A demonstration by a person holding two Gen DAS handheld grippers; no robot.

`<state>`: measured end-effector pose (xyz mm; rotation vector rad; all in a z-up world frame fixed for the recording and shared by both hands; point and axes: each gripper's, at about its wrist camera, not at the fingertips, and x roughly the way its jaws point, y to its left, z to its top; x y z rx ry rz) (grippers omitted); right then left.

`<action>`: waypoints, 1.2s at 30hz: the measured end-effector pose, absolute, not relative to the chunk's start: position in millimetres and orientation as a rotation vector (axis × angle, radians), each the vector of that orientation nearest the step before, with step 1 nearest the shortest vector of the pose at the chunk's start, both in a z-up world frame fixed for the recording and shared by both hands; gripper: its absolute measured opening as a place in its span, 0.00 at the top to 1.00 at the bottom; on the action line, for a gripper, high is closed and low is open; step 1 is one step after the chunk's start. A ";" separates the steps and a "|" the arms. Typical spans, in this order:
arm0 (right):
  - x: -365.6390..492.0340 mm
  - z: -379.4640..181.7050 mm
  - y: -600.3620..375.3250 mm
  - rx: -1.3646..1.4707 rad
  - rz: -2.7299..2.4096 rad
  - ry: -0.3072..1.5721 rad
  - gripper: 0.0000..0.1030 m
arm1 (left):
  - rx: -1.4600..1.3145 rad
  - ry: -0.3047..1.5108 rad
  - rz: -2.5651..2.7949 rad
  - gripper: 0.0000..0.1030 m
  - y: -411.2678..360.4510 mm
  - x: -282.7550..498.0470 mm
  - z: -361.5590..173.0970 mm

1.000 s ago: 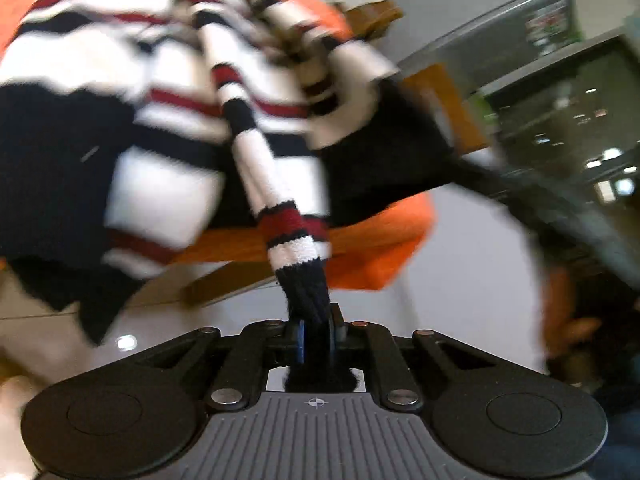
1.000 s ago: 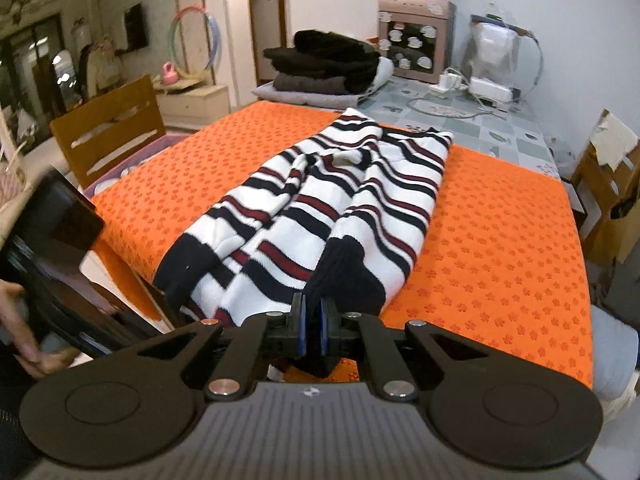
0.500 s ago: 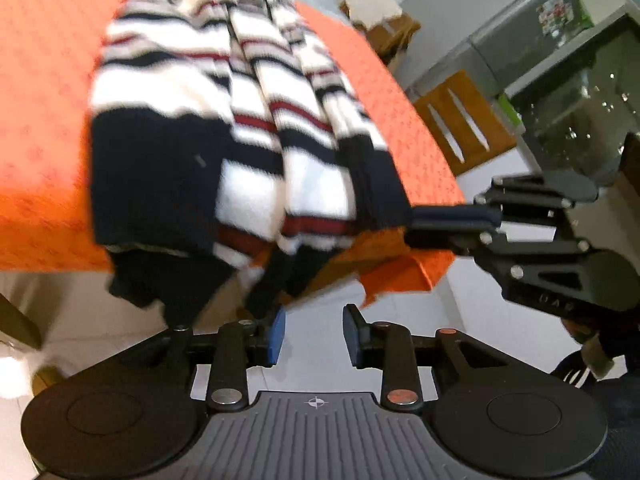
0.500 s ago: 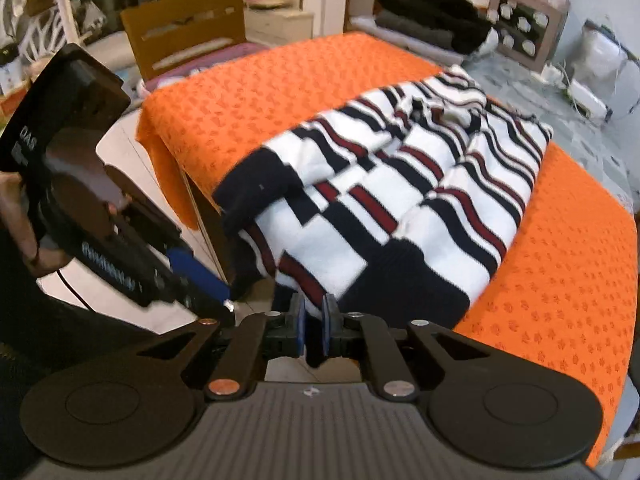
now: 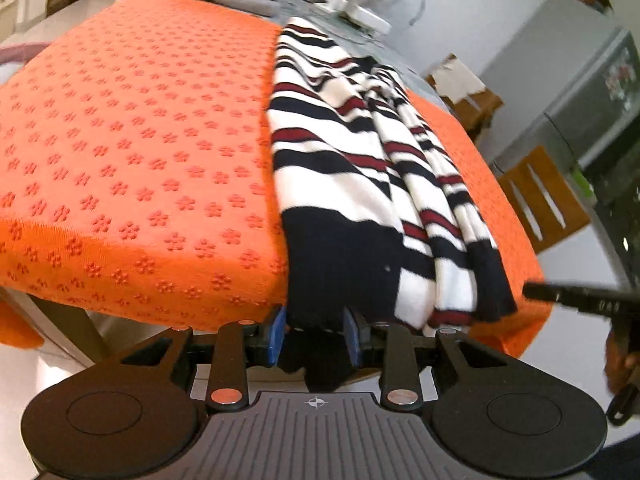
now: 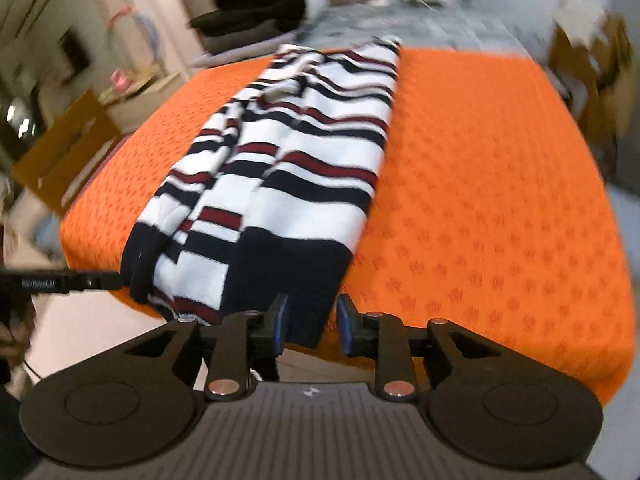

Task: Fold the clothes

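A striped sweater (image 5: pixel 340 152) in white, navy and dark red lies folded lengthwise on the orange cloth-covered table (image 5: pixel 140 140), its navy hem hanging over the near edge. My left gripper (image 5: pixel 314 338) is open, its blue pads either side of the hem's left corner. In the right wrist view the sweater (image 6: pixel 304 152) runs away from me. My right gripper (image 6: pixel 312 326) is open too, with the hem's right corner between its pads. Each gripper shows in the other's view: the right one (image 5: pixel 580 300), the left one (image 6: pixel 52 282).
A stack of dark folded clothes (image 6: pixel 248 8) sits at the table's far end, with appliances and cables behind it. Wooden chairs stand at the right (image 5: pixel 540 204) and left (image 6: pixel 60 152) sides. A grey fridge (image 5: pixel 592 92) is at the right. Bare orange cloth (image 6: pixel 480 200) flanks the sweater.
The left gripper let go of a sleeve cuff, swung round to the near table edge and now straddles the hem. The right gripper, shut on the hem before, has opened.
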<state>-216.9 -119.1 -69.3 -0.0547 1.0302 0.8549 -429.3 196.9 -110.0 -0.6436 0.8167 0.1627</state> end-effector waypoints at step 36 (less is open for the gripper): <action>-149.5 -44.9 -130.4 0.594 0.885 1.156 0.90 | -0.932 0.615 0.078 0.89 231.9 -367.5 -27.6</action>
